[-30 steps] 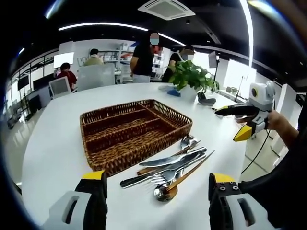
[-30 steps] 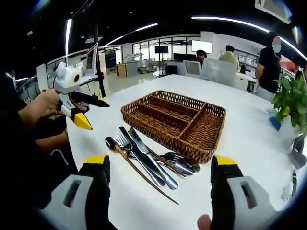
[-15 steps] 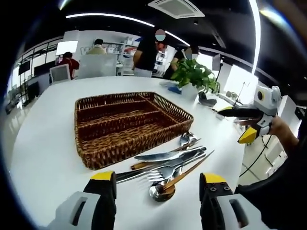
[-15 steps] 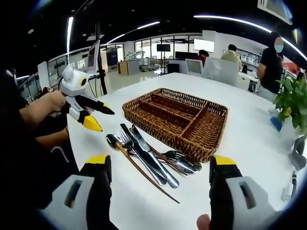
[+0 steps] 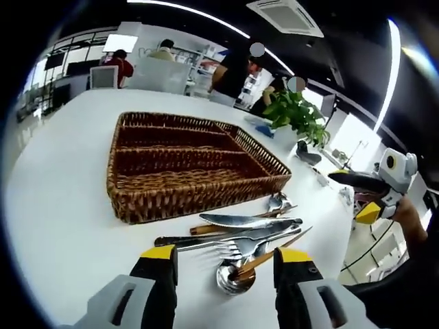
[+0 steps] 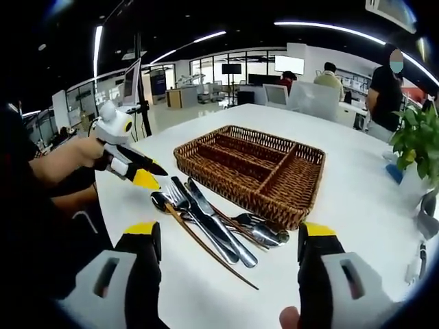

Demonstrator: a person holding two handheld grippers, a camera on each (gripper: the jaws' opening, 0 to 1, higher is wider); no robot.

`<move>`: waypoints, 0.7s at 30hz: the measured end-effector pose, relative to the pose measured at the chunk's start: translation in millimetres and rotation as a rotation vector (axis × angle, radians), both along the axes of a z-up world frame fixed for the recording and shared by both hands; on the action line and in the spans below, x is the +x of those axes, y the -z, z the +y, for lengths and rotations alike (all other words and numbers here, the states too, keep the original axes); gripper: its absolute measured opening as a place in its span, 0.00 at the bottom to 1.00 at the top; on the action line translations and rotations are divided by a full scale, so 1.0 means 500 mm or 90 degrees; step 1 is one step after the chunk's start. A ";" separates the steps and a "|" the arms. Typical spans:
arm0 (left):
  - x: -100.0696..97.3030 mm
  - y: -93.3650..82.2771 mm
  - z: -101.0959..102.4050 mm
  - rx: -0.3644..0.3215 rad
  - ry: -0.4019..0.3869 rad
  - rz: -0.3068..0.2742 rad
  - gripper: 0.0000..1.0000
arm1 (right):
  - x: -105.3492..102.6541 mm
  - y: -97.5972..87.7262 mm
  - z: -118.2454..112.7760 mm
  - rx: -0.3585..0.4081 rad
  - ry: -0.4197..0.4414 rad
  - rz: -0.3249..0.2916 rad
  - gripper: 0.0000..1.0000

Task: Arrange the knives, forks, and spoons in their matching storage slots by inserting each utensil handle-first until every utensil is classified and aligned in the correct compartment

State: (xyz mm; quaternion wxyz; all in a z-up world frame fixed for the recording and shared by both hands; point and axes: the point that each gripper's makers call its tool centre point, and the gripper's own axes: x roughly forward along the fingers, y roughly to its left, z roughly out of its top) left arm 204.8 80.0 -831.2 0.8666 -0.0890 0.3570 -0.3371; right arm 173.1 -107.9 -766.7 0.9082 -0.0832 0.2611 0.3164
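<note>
Beside the basket [image 6: 250, 168], on the white table [image 6: 357, 185], our utensils lie in one loose pile [image 6: 209, 223]: knives, forks and spoons crossed over each other, touching the wicker wall at one end. None is in a slot yet; all the compartments look bare. We hold the left gripper [image 5: 226, 264] low over the pile's near end, jaws apart and holding nothing, with a spoon bowl [image 5: 233, 277] just between the tips. In the right gripper view it reaches in from the left, its yellow tip close to that same spoon. Our right gripper [image 6: 226, 240] hangs farther back, jaws likewise apart and empty. We judge the first pick is about to start, so the task has barely begun. The risk is the tangle: pinching one handle where it crosses another could drag a neighbour along or scatter the pile, and smooth metal may slip from the jaws. Which end is the handle matters too, since each must go in handle-first.
</note>
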 end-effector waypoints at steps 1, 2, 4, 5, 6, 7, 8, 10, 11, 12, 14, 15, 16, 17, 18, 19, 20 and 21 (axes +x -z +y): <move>0.001 0.003 -0.001 -0.004 -0.002 0.004 0.56 | 0.000 0.002 0.001 -0.001 -0.001 0.001 0.83; 0.000 0.004 -0.002 -0.005 -0.003 0.006 0.54 | -0.001 0.002 0.002 -0.002 -0.001 0.002 0.83; 0.004 0.009 -0.003 -0.013 -0.006 0.014 0.52 | 0.000 0.003 0.003 -0.001 -0.002 0.002 0.83; 0.003 0.009 -0.006 -0.016 -0.007 0.016 0.50 | 0.000 0.003 0.003 0.000 -0.002 0.002 0.83; 0.004 0.010 -0.008 -0.020 -0.010 0.020 0.49 | 0.001 0.003 0.004 0.000 -0.002 0.002 0.83; 0.005 0.011 -0.008 -0.021 -0.012 0.022 0.47 | 0.001 0.004 0.004 0.001 -0.001 0.002 0.83; 0.006 0.015 -0.010 -0.028 -0.016 0.030 0.46 | 0.002 0.004 0.005 0.001 -0.001 0.003 0.83; 0.009 0.019 -0.012 -0.036 -0.023 0.038 0.43 | 0.002 0.007 0.006 0.001 -0.002 0.004 0.83; 0.010 0.021 -0.011 -0.038 -0.026 0.042 0.41 | 0.002 0.008 0.006 0.001 -0.003 0.005 0.83; 0.011 0.023 -0.011 -0.039 -0.028 0.045 0.40 | 0.002 0.009 0.007 0.000 -0.003 0.005 0.82; 0.014 0.027 -0.011 -0.041 -0.032 0.050 0.38 | 0.002 0.010 0.007 0.001 -0.002 0.006 0.82; 0.015 0.028 -0.012 -0.043 -0.034 0.054 0.37 | 0.002 0.010 0.007 0.002 -0.002 0.007 0.82; 0.015 0.029 -0.013 -0.044 -0.035 0.056 0.36 | 0.002 0.011 0.007 0.003 -0.002 0.007 0.82; 0.016 0.030 -0.014 -0.046 -0.035 0.058 0.35 | 0.002 0.012 0.007 0.003 -0.001 0.008 0.82; 0.017 0.031 -0.015 -0.047 -0.034 0.060 0.35 | 0.002 0.013 0.007 0.002 -0.001 0.009 0.82; 0.017 0.034 -0.017 -0.048 -0.033 0.063 0.34 | 0.002 0.014 0.007 0.003 0.000 0.009 0.82; 0.017 0.035 -0.018 -0.049 -0.031 0.066 0.32 | 0.002 0.015 0.007 0.003 0.000 0.010 0.82; 0.019 0.036 -0.019 -0.052 -0.032 0.068 0.31 | 0.001 0.015 0.007 0.003 0.000 0.011 0.82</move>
